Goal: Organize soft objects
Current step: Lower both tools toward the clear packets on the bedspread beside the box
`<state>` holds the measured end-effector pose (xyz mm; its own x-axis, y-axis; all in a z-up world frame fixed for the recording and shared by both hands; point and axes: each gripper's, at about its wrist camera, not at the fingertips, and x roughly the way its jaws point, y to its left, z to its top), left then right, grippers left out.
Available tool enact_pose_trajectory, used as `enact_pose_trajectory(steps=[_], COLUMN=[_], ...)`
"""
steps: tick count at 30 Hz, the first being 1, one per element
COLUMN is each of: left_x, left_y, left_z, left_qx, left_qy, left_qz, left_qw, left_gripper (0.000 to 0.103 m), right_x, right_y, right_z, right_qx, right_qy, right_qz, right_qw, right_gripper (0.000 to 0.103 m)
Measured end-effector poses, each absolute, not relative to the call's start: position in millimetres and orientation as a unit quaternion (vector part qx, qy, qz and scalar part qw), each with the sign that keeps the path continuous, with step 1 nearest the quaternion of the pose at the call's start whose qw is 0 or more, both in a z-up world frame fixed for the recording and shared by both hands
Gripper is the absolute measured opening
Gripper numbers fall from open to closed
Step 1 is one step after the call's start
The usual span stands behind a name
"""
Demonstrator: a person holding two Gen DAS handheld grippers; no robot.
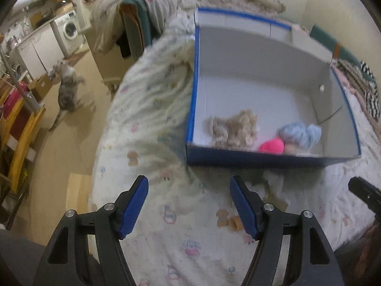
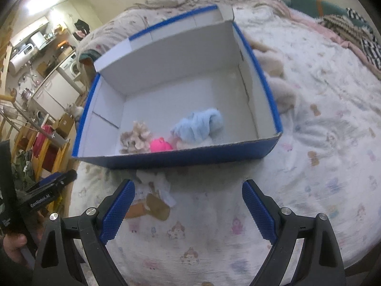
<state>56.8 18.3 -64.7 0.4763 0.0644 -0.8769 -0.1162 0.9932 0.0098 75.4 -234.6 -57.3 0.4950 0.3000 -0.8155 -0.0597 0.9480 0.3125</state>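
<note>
Both tongs, left point(image 1: 189, 183) and right point(image 2: 188, 187), gaping empty, blue box point(image 2: 181, 158) long axis running away

Patterned bedspread point(image 1: 152, 124) — washing machine point(image 1: 69, 29) beyond.

Bed with printed quilt point(image 1: 152, 143), pale, small cartoon animals on it. Cat point(image 1: 67, 85) on the floor left of the bed, grey, seen from above. Washer point(image 1: 69, 29) behind it against the far wall, white cabinets point(image 1: 40, 52) alongside. Yellow wood frame point(image 1: 21, 140) at far left with red fabric on it. Clothes point(image 1: 135, 28) draped over a chair at the bed's far left corner. Striped black-white cloth point(image 2: 371, 47) at the bed's right edge, pink blanket point(image 2: 309, 21) near it
</note>
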Motion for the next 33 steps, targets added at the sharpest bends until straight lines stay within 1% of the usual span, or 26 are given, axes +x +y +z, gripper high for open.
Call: enact_pose_trajectory(steps=[6, 8, 9, 10, 11, 13, 17, 18, 19, 20, 22, 23, 26, 31, 32, 33], left_x=[66, 70, 72, 73, 75, 77, 80, 81, 82, 81, 82, 81, 76, 65, 62, 59], left_y=[7, 1, -3, -8, -13, -21, -30, -31, -31, -30, -31, -31, -26, -12, -10, -7], left_z=[-96, -110, -117, -124, -131, -144, -159, -161, -164, -166, -168, -167, -161, -140, -135, -130], left_qx=[-0.048, -0.062, -0.065, -0.068, -0.072, -0.081, -0.085, -0.086, -0.091, -0.097, -0.101, -0.102, -0.121, -0.104, -0.098, -0.093], left_qy=[0.570, 0.595, 0.606, 0.620, 0.632, 0.654, 0.669, 0.671, 0.675, 0.680, 0.686, 0.687, 0.684, 0.667, 0.662, 0.655], left_qz=[0.022, 0.007, 0.001, -0.006, -0.015, -0.029, -0.030, -0.031, -0.033, -0.037, -0.039, -0.043, -0.057, -0.040, -0.037, -0.033], left_qw=[0.820, 0.801, 0.792, 0.782, 0.772, 0.752, 0.738, 0.736, 0.731, 0.726, 0.719, 0.718, 0.717, 0.736, 0.743, 0.749], left_gripper=[0.068, 0.062, 0.056, 0.047, 0.044, 0.044, 0.043, 0.038, 0.027, 0.021, 0.012, 0.009, 0.008, 0.008, 0.008, 0.005], right_x=[84, 87, 88, 89, 91, 92, 93, 93, 93, 93, 94, 95, 97, 99, 100, 101], right_y=[-228, -226, -226, -225, -225, -224, -227, -227, -227, -227, -227, -226, -225, -224, -224, -223], right_z=[-70, -73, -74, -75, -76, -78, -81, -81, -81, -81, -81, -82, -83, -96, -101, -107], right_qx=[0.125, 0.124, 0.123, 0.122, 0.119, 0.117, 0.117, 0.118, 0.119, 0.120, 0.120, 0.120, 0.119, 0.151, 0.165, 0.177], right_qy=[0.512, 0.517, 0.519, 0.520, 0.520, 0.523, 0.529, 0.529, 0.530, 0.530, 0.531, 0.531, 0.535, 0.563, 0.574, 0.583], right_qz=[0.105, 0.103, 0.102, 0.102, 0.101, 0.100, 0.098, 0.098, 0.099, 0.099, 0.101, 0.102, 0.105, 0.127, 0.135, 0.141], right_qw=[0.843, 0.841, 0.840, 0.840, 0.839, 0.838, 0.835, 0.834, 0.834, 0.833, 0.833, 0.833, 0.830, 0.803, 0.791, 0.780], right_gripper=[0.097, 0.097, 0.097, 0.097, 0.097, 0.097, 0.097, 0.097, 0.097, 0.097, 0.097, 0.097, 0.097, 0.096, 0.094, 0.085])
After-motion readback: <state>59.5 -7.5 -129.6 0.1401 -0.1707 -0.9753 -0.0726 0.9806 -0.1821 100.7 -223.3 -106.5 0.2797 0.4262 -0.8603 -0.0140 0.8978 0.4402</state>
